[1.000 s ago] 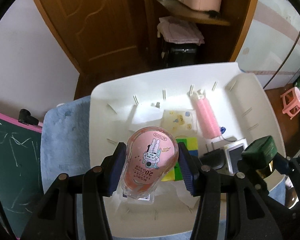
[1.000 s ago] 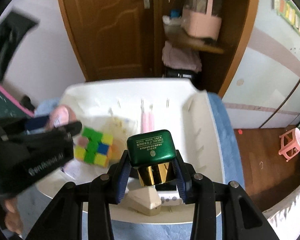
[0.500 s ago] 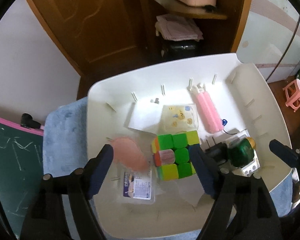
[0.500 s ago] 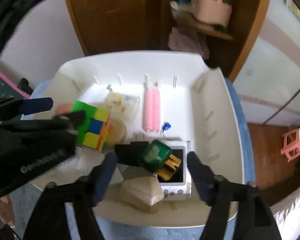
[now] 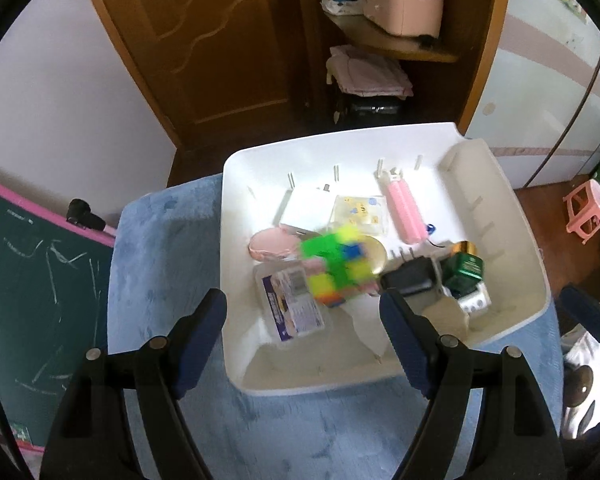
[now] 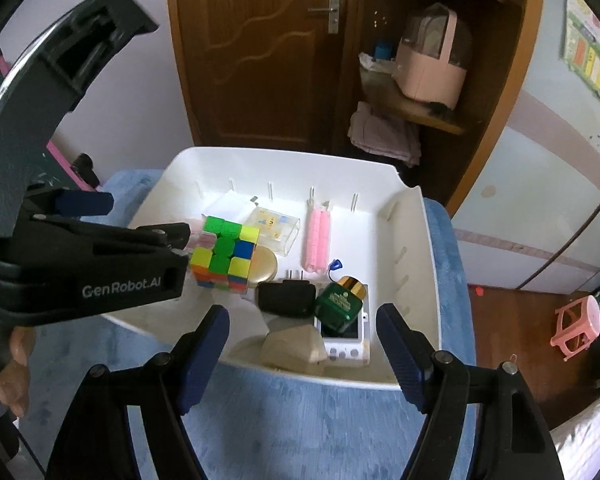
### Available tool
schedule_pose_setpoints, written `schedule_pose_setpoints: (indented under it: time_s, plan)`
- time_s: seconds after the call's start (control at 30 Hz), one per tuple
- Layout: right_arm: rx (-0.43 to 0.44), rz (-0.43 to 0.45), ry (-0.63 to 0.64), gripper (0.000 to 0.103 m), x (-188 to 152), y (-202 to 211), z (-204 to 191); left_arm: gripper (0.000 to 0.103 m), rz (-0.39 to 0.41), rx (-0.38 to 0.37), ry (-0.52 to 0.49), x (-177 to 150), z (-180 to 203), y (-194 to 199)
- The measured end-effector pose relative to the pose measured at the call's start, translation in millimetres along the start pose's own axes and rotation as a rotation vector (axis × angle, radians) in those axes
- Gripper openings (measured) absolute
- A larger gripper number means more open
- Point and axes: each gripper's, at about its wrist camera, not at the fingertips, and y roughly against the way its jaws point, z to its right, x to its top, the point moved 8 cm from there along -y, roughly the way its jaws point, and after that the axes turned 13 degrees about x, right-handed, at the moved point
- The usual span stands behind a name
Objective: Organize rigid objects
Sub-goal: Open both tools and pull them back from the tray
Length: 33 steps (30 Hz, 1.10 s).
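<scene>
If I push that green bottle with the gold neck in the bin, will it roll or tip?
The green bottle already lies tilted across the white device and against the black charger, so it would probably slide or drop off. Its squarish body probably won't roll. The glossy surface may be slippery.

You've got a blue fuzzy surface [image 6: 300,420] under everything, soft-looking, prob. a blanket or cushion; can't tell which. Directly on it sits one white plastic bin [image 6: 414,248], w/ its near edge just ahead of you and its far wall toward the wooden door [image 6: 256,52]. In the left wrist view the blue shows left of the bin and in front.
</scene>
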Motion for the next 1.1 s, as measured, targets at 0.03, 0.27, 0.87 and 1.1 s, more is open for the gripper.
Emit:
schedule_pose_setpoints:
  time_s: [0.03,0.27,0.87,1.1]
  plan:
    - [0.005,0.004,-0.002,0.077,0,4,0,0.082,0.006,0.001,0.004,-3,-1,7]
    - [0.039,0.043,-0.041,0.077,-15,54,-3,0.082,0.058,-0.011,0.043,-24,-9,64]
    - [0.063,0.080,-0.107,0.077,-42,169,-10,0.081,0.053,-0.033,0.200,-84,-50,168]
    - [0.096,0.079,-0.174,0.077,-54,201,-28,0.082,0.092,-0.013,0.196,-103,-58,199]
